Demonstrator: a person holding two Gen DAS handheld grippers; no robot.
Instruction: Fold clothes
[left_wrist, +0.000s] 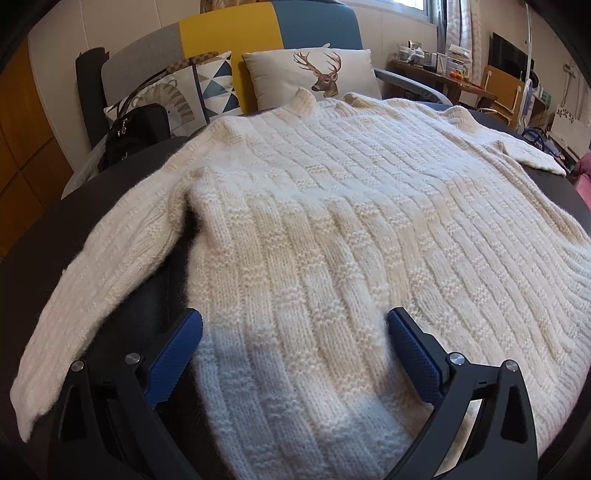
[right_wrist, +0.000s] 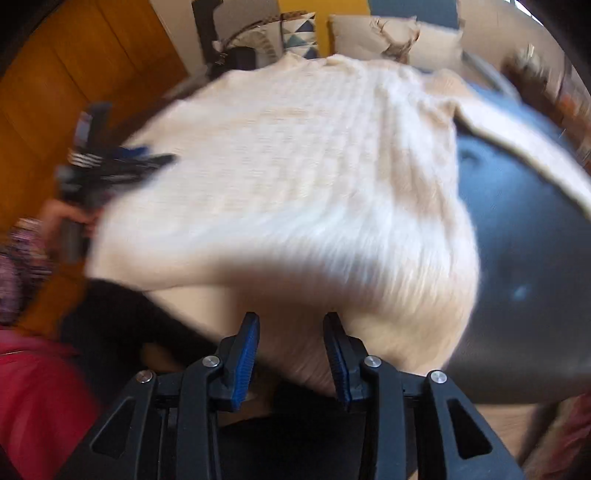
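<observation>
Left wrist view: sweater (left_wrist: 332, 221) spread on dark tabletop (left_wrist: 66, 236); left tool (left_wrist: 295, 332) released; right tool (right_wrist: 291, 332) grasping its near hem.

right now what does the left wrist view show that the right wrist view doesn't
Only the left wrist view: the sharp knit pattern of the sweater, its left sleeve lying flat, a black bag, and a cluttered desk.

Only the right wrist view: the left gripper from outside, at the sweater's left edge, the hand holding it, and the sweater's near edge between the right gripper fingers.

Both: the cream sweater on the dark table and the deer pillow.
</observation>
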